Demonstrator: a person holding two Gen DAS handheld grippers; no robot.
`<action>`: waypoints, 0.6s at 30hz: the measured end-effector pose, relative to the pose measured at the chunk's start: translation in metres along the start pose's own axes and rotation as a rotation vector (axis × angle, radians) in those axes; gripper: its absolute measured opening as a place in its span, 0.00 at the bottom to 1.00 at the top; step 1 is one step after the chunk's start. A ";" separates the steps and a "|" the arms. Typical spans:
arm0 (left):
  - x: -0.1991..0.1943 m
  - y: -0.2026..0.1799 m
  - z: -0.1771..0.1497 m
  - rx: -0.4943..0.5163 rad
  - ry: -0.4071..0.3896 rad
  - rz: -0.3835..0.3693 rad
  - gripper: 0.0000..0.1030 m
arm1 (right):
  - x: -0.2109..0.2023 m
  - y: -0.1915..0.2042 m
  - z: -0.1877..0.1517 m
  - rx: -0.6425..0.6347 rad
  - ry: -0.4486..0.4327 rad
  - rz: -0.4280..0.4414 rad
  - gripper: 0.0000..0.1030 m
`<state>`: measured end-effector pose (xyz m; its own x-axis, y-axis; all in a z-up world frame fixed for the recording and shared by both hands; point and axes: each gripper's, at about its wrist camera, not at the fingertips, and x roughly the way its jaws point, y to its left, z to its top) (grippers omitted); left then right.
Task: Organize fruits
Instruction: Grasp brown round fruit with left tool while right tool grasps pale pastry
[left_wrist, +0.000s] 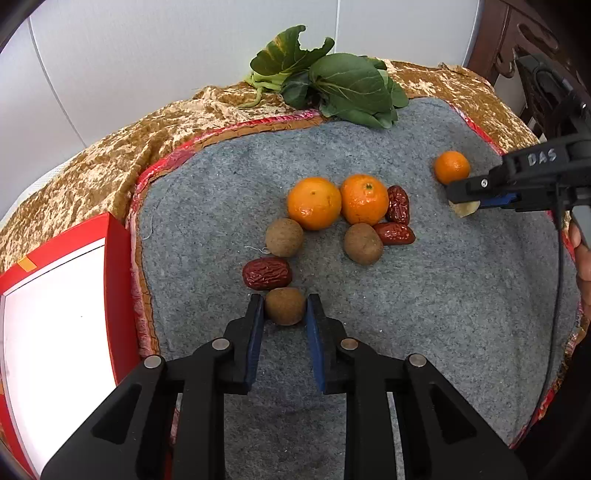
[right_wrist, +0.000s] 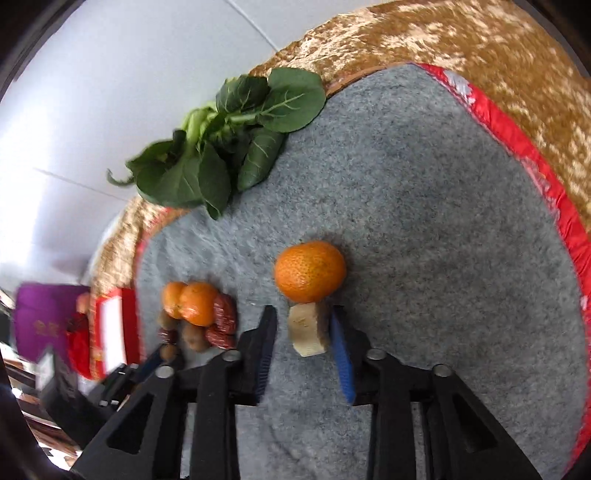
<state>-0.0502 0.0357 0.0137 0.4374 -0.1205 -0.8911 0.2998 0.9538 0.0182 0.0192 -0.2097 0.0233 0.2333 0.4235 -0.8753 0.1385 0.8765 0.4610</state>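
Far to the left of the left tongs (left_wrist: 285, 308) sits a red box (left_wrist: 118, 280) with a white inside, at the edge of the grey felt mat (left_wrist: 443, 295) that covers the surface. The left tongs are clamped on a small round brown fruit (left_wrist: 285, 305), both blue pads touching its sides while it rests on the mat. Just beyond their left tip lies a red date (left_wrist: 266, 273); further ahead come two more brown fruits (left_wrist: 284, 237), two oranges (left_wrist: 314, 203) touching each other, and two more dates (left_wrist: 398, 205) pressed against the right-hand one. A bunch of leafy greens (left_wrist: 332, 81) lies at the far edge, half on the gold cloth (left_wrist: 92, 158). To the right, the right tongs (right_wrist: 303, 326) stand around a pale cut chunk (right_wrist: 308, 330); its right side meets the blue pad, while a small gap shows at the left finger. A lone small orange (right_wrist: 310, 271) sits just past their tips, touching the chunk.
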 end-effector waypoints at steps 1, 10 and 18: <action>0.000 0.000 0.000 -0.006 -0.001 -0.001 0.20 | 0.000 0.001 0.000 -0.001 -0.003 0.004 0.20; -0.016 0.000 -0.001 -0.020 -0.037 -0.007 0.20 | -0.007 0.025 -0.010 -0.045 0.033 0.238 0.19; -0.038 0.012 -0.006 -0.066 -0.071 0.023 0.20 | 0.001 0.058 -0.021 -0.085 0.069 0.322 0.19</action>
<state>-0.0683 0.0529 0.0450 0.5033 -0.1154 -0.8564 0.2334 0.9724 0.0061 0.0072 -0.1536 0.0464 0.1859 0.6936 -0.6959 -0.0129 0.7099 0.7041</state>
